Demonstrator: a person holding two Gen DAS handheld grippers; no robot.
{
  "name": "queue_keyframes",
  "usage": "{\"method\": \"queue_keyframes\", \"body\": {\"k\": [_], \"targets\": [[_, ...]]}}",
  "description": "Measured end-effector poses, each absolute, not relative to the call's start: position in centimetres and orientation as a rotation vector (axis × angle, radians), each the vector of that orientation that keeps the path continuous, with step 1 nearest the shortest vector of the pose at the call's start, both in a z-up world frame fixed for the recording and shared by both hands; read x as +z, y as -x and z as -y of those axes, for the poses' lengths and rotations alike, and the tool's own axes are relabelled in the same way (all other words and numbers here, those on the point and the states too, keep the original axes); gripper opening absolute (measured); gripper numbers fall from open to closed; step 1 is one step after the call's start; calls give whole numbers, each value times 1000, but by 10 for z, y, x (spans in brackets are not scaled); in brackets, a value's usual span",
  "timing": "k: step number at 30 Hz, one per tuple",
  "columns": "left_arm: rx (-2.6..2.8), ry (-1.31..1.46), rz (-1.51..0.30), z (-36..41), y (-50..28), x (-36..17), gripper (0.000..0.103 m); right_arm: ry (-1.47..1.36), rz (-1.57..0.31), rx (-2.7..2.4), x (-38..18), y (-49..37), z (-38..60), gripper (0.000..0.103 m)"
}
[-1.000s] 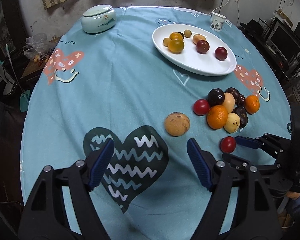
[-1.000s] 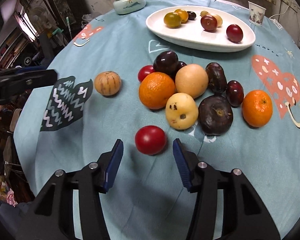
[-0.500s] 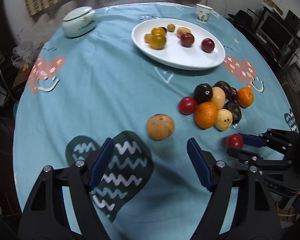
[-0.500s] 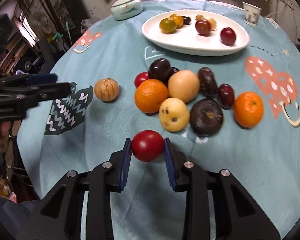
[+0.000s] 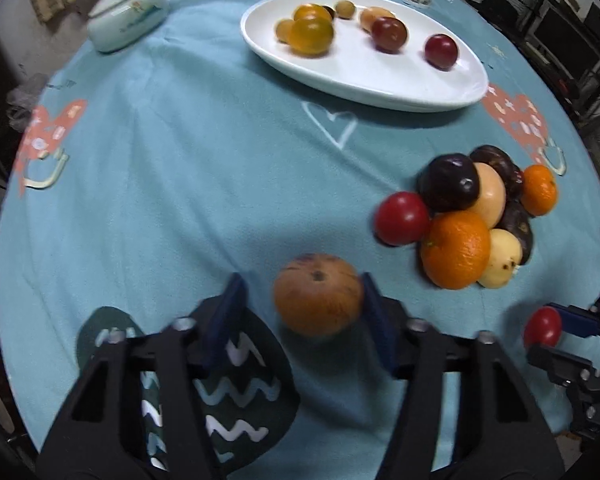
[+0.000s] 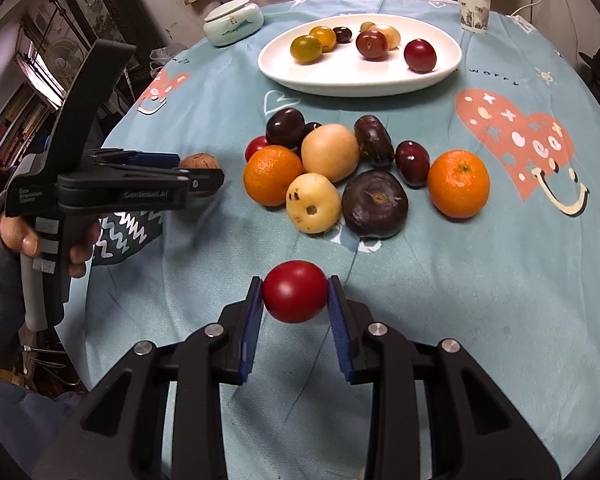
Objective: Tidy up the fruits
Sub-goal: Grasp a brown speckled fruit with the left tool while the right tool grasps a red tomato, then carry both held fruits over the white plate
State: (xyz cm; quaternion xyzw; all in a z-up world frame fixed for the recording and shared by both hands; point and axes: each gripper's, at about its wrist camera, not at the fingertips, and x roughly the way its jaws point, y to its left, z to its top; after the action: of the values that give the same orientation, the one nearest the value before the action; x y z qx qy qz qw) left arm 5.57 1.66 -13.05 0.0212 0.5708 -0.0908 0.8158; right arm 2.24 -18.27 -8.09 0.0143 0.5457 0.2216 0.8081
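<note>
My right gripper [image 6: 295,294] is shut on a red tomato [image 6: 295,291] and holds it just above the cloth; it also shows in the left wrist view [image 5: 542,326]. My left gripper [image 5: 302,306] is open around a tan round fruit [image 5: 318,299]; the right pad touches it, the left pad stands apart. The same fruit shows behind the left gripper in the right wrist view [image 6: 200,161]. A pile of oranges, plums and pale fruits [image 6: 332,168] lies mid-table. A white oval plate [image 6: 360,76] with several small fruits stands at the back.
A pale lidded ceramic jar [image 5: 128,28] stands at the back left and a paper cup [image 6: 473,10] at the back right. The round table carries a blue cloth [image 5: 204,152] with heart prints. Furniture surrounds the table.
My left gripper has moved forward and now brackets the tan fruit. My right gripper closed on the red tomato and lifted it slightly toward me.
</note>
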Motion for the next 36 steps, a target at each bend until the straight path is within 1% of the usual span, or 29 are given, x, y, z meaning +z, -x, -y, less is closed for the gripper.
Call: {"method": "queue_keyframes", "body": {"k": [1,7,14,19,36], "targets": [[-196,-43,-1219,-16,-55,-129,42,-32,-1169,475,-82,-23,182,33],[-190,-62,-1214,-12,-47,-121,42,-31,-1161,481,-80,-23,180,33],[-220,-108,-1081,8,-22,-75,42,-24,-1148,493,-75,-19,178,33],[-236,-130,-1036,20,-6,-55,42,-17,-1133,512,-70,-12,174,33],[-242,-163,-1019,34,9,-41,42,-13,-1102,543,-59,-7,171,33]]}}
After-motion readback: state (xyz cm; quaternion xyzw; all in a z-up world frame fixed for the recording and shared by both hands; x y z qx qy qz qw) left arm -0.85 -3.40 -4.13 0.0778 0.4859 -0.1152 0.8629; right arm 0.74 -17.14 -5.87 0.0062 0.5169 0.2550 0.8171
